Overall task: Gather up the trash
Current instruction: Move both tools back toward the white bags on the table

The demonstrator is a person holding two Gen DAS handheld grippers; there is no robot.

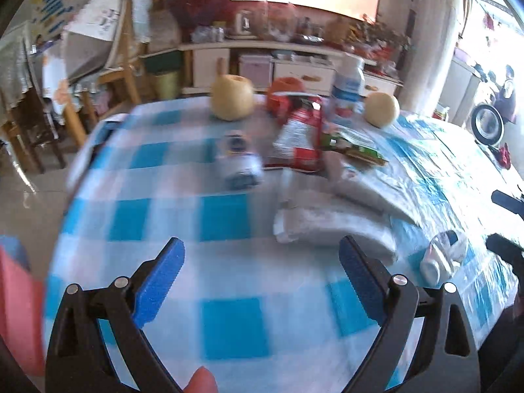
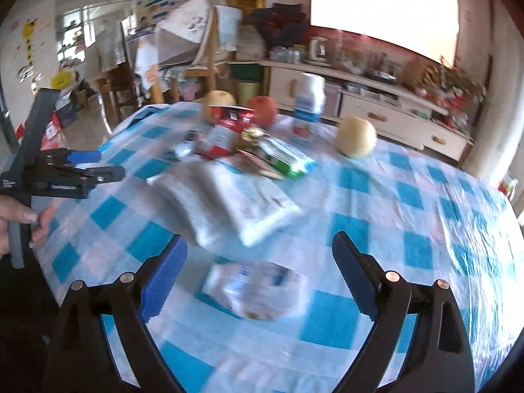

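Trash lies on a blue-and-white checked table (image 1: 229, 222): a red snack wrapper (image 1: 299, 137), a green wrapper (image 1: 353, 145), a crushed blue-and-white carton (image 1: 240, 160), white plastic bags (image 1: 344, 209) and a small crumpled white pack (image 1: 442, 258). My left gripper (image 1: 262, 262) hovers open over bare cloth, short of the bags. My right gripper (image 2: 258, 258) is open too. A crumpled white-and-blue pack (image 2: 258, 291) lies on the cloth below the gap between its fingers, untouched. The white bags (image 2: 229, 196) lie just beyond. The left gripper (image 2: 101, 165) shows at the left, held by a hand (image 2: 19, 219).
Two yellow pears (image 2: 357, 137) (image 2: 217, 100), a red fruit (image 2: 263, 106) and a white bottle (image 2: 309, 104) stand at the table's far side. Wooden chairs (image 1: 121, 75) and a low cluttered cabinet (image 2: 376, 104) stand behind. The table edge drops off at the left.
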